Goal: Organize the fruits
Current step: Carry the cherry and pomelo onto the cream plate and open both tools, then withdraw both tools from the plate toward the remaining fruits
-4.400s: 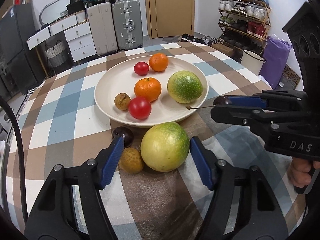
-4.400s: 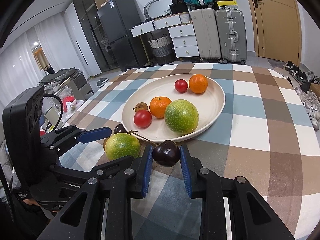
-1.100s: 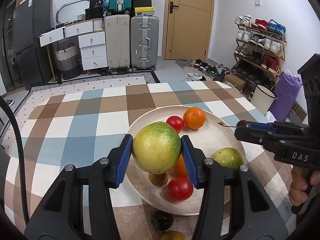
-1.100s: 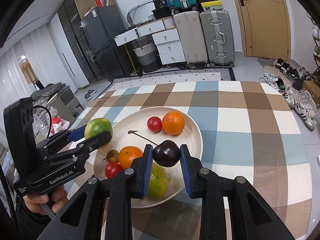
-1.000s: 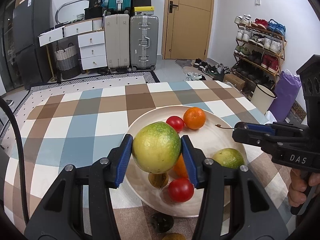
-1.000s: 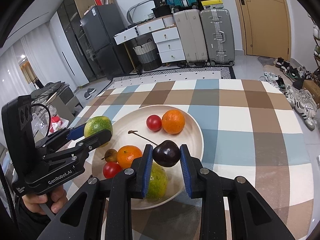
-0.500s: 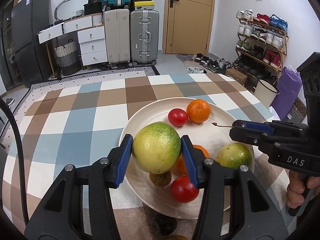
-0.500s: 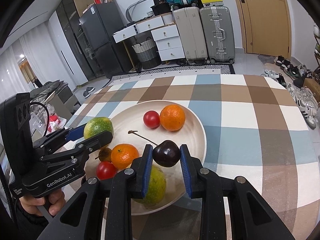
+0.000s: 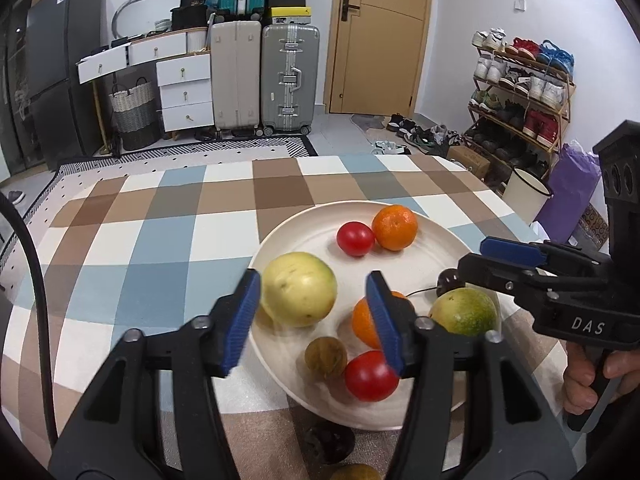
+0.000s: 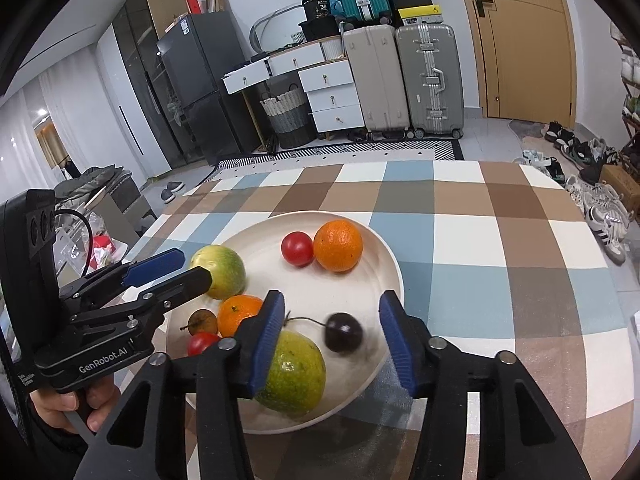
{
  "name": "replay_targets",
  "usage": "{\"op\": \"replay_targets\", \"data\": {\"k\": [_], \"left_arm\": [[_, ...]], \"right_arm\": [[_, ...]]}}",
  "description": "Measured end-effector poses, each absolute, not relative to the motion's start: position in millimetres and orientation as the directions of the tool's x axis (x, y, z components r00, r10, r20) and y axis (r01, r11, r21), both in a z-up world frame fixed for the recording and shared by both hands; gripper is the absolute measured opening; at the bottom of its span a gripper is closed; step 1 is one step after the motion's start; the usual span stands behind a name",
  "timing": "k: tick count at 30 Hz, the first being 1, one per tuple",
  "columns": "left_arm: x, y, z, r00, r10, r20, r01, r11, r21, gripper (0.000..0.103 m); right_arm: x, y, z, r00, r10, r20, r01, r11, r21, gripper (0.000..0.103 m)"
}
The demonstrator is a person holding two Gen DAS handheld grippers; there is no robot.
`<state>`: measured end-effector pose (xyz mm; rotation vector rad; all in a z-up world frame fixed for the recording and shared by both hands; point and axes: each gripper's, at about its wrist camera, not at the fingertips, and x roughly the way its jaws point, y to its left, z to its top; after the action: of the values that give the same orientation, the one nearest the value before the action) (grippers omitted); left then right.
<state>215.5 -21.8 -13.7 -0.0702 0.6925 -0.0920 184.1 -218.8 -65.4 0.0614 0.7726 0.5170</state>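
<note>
A cream plate on the checked table holds two oranges, two red tomatoes, a small brown fruit and a green-yellow round fruit. My left gripper is open; a yellow-green round fruit lies on the plate's left side, between its jaws. My right gripper is open; a dark cherry with a stem sits blurred on the plate between its jaws.
A dark cherry and a brown fruit lie on the table in front of the plate. Suitcases, drawers and a fridge stand behind the table; a shoe rack is at the right.
Both grippers have lowered over the plate and opened. The yellow-green fruit left the left gripper and the cherry left the right gripper; both now lie on the plate.
</note>
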Motion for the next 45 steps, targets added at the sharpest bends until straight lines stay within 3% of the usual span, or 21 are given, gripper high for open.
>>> {"op": "replay_targets", "data": {"k": [4,8,10,45], "left_arm": [[204.0,-15.6,-7.1,0.786,-0.082,-0.613,0.036,0.996,-0.087,0.083],[187.9,-9.8,2.1,0.804,-0.057,-0.592,0.016,0.997,-0.074,0.089],[176.6,-6.0,5.3,0.815,-0.048,-0.578,0.007,0.997,-0.074,0.102],[58.8,-1.8,-5.5,0.807,-0.013,-0.59,-0.033,0.997,-0.068,0.102]], "right_arm": [[179.5,-221.9,-63.4,0.618,0.456,-0.64,-0.415,0.881,0.227,0.082],[171.4,-225.2,-57.7,0.632,0.462,-0.622,-0.42,0.879,0.226,0.094],[167.4,-226.6,-55.2,0.645,0.457,-0.613,-0.412,0.883,0.225,0.102],[78.9,-211.5,-58.7,0.612,0.509,-0.605,-0.477,0.848,0.231,0.103]]}}
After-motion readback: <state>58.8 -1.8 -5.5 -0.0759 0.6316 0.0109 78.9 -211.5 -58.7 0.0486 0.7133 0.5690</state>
